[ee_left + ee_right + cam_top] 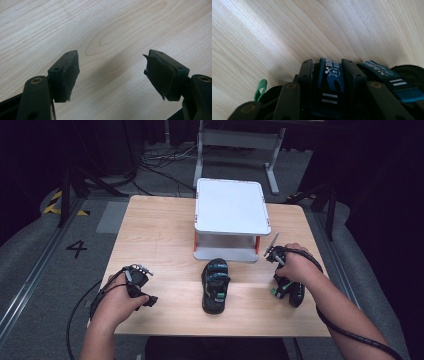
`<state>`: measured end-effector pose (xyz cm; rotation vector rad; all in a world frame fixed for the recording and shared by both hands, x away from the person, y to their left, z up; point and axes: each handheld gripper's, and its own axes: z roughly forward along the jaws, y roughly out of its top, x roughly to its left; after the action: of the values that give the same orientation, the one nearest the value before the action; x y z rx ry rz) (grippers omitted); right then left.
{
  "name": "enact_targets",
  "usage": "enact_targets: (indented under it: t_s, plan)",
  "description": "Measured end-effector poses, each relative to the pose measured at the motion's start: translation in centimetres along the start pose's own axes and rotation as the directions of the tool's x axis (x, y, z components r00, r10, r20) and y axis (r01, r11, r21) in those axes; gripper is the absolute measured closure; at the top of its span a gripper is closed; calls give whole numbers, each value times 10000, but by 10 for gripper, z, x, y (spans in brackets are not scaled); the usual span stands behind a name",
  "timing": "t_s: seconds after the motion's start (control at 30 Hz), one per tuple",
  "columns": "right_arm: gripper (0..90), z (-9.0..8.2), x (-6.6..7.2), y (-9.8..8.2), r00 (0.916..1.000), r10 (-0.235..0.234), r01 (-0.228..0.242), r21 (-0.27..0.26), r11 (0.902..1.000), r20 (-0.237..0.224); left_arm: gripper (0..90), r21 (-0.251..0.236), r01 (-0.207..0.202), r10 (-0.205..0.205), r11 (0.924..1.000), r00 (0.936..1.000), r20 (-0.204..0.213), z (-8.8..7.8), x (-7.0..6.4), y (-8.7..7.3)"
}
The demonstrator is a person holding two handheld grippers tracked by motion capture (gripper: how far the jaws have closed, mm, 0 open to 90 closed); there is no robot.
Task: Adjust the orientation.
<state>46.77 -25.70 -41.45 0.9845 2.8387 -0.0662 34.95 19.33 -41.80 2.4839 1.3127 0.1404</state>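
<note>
Close to us, our left gripper (145,292) gapes wide over bare table (160,235) holding nothing, our right gripper (327,72) pinches a blue strap (331,75) on one soft, light sandal (291,290) — a good handle, we think — another sandal (216,285) lies mid-table before the white stand (231,205).

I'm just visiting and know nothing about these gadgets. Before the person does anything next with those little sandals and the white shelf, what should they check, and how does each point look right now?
1. Right gripper has hold of a sandal: ok, its jaws are closed on a blue strap.
2. Left gripper free for use: ok, jaws wide apart over bare wood, nothing between them.
3. Second sandal reachable: ok, it lies on the table between both hands, in front of the shelf.
4. White shelf top free: ok, nothing lies on it.
5. Lower shelf level free: cannot tell, mostly hidden under the top.
6. Grip firm enough to lift: cannot tell.
</note>
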Motion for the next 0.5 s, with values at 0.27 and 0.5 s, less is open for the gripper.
enact_targets:
  t_s: [0.27, 0.5]
  plan:
    - [666, -23, 2, -14, 9998, 153, -159, -494, 9987, -122, 276, -27, -76, 76, 10000, 10000, 49, 2, -2, 6]
    - [674, -47, 18, -13, 9905, -242, -29, -1956, 9807, -1357, 276, 12, -188, 188, 9998, 9998, 62, 4, -4, 10]
